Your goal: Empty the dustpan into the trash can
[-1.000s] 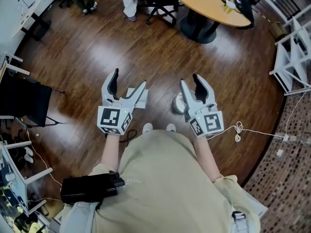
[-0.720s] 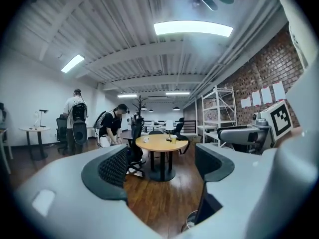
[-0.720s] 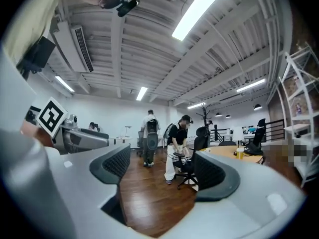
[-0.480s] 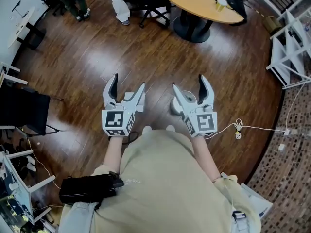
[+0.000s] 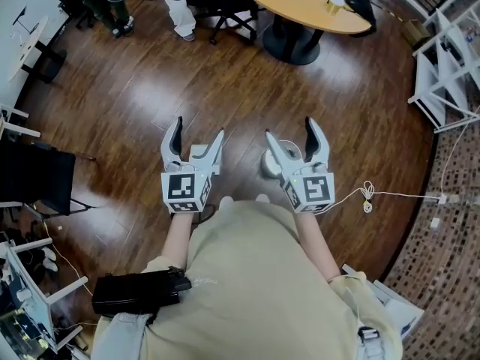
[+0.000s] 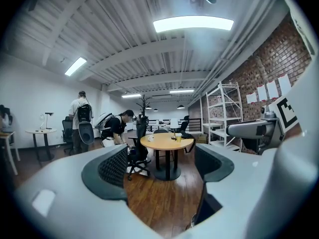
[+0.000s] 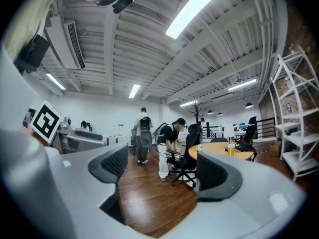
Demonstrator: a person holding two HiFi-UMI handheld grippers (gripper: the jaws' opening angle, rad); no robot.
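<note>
Approach step: the left gripper (image 5: 199, 126) and right gripper (image 5: 289, 126) held wide, empty jaws, the right's just opened, above what seemed the dustpan (image 5: 197, 153) and trash can (image 5: 270, 166) on the floor (image 5: 240, 88); next they needed to go down and grasp the dustpan

Two tools are out in front, the left tool (image 5: 199, 128) and the right tool (image 5: 289, 128). Each carries one marker cube, so two cubes: one (image 5: 186, 192) on the left, one (image 5: 311, 190) on the right. One person in beige (image 5: 255, 276) holds them, with one black bag (image 5: 139, 291) at the hip and two white shoe tips (image 5: 225, 199) showing.

One round wooden counter (image 5: 300, 6) stands across the floor, with one yellow cup (image 6: 178, 137) on it. Two people stand near it, one upright (image 7: 142, 130) and one bent over (image 7: 167, 144). A third figure (image 7: 83, 126) farther off is too small to be sure of.

There is one black office chair (image 7: 188, 151) beside them, one coat stand (image 6: 144, 103), one white shelf rack (image 6: 218, 131) by the brick wall, and one white cable (image 5: 367, 199) on the floor.
</note>
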